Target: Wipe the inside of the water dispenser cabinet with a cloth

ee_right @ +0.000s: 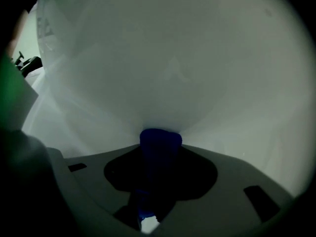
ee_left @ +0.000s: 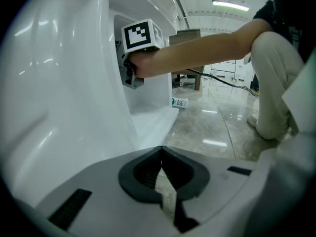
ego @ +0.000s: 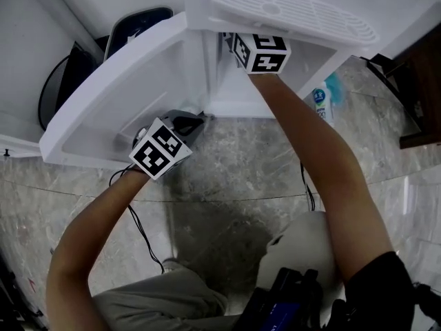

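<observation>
Blue cloth (ee_right: 158,158) pinched by right tool (ee_right: 160,142) inside cabinet (ee_right: 173,58), left tool (ee_left: 161,150) pressed together, bottle (ee_left: 180,102) label illegible

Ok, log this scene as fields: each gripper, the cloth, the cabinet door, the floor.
cabinet door: swung open
left gripper: shut, empty, beside the door
cloth: blue, bunched, close to the white inner wall
right gripper: inside the dispenser cabinet, shut on the cloth
floor: white-and-blue bottle beside the dispenser
</observation>
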Motion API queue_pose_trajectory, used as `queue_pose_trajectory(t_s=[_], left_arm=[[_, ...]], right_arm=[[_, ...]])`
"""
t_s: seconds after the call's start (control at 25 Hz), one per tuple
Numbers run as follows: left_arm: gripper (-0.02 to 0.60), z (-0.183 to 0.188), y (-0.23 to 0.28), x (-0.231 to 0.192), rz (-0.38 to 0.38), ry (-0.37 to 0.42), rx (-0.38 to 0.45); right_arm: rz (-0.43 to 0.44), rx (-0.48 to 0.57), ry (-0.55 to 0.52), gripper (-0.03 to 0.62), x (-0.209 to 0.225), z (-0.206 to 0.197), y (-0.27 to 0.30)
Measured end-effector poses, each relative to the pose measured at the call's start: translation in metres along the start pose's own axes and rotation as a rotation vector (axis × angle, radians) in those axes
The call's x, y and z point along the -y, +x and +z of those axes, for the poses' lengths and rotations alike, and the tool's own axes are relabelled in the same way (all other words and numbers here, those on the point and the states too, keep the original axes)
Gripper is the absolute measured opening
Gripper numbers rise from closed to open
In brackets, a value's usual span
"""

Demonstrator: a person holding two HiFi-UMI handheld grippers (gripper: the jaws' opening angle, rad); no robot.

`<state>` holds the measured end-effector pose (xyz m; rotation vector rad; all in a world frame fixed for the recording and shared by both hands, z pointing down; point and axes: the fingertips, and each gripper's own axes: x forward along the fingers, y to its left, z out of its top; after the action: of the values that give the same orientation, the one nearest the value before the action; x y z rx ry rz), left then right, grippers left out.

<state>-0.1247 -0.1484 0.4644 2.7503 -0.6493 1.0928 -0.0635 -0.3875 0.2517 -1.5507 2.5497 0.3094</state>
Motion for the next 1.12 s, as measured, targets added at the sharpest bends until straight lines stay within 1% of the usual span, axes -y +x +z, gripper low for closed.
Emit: queue_pose_trajectory(t_s=[0.08, 0.24, 0.4, 0.44, 0.56, 0.68, 0.76, 0.84, 1.0, 1.12], left_arm=[[0.008, -0.006, -0.002, -0.002, 0.004, -0.003, -0.008], [0.008, -0.007, -0.001, -0.002, 0.002, -0.004, -0.008], [0.008, 0.008, 0.004, -0.003, -0.001, 0.008, 0.019], [0.008, 0.011, 0.005, -0.003, -0.001, 0.01, 0.024], [0.008, 0.014, 0.005, -0.001, -0.009, 0.007, 0.031], [0.008, 0.011, 0.005, 0.004, -0.031, 0.004, 0.022], [0.008, 0.006, 0.004, 0.004, -0.029, 0.005, 0.015], [0.008, 0.002, 0.002, 0.005, -0.024, 0.003, 0.01], [0.008, 0.001, 0.001, 0.001, -0.017, 0.0, 0.009], [0.008, 0.004, 0.001, -0.001, -0.01, -0.001, 0.014]], right_arm=[[-0.005, 0.003, 0.01, 0.147, -0.001, 0.001, 0.0], [0.017, -0.003, 0.023, 0.148, -0.01, 0.003, -0.012], [0.013, 0.013, 0.101, 0.147, -0.017, 0.004, -0.029], [0.011, 0.015, 0.101, 0.147, -0.016, 0.004, -0.029], [-0.002, 0.007, 0.055, 0.147, -0.01, 0.001, -0.017], [-0.044, -0.005, 0.051, 0.147, 0.0, -0.003, -0.004], [-0.054, -0.001, 0.049, 0.147, 0.002, -0.001, -0.001], [-0.043, 0.002, 0.058, 0.147, -0.002, 0.0, -0.006], [-0.017, 0.006, 0.121, 0.146, -0.012, 0.002, -0.022], [-0.011, 0.002, 0.116, 0.144, -0.013, 0.002, -0.022]])
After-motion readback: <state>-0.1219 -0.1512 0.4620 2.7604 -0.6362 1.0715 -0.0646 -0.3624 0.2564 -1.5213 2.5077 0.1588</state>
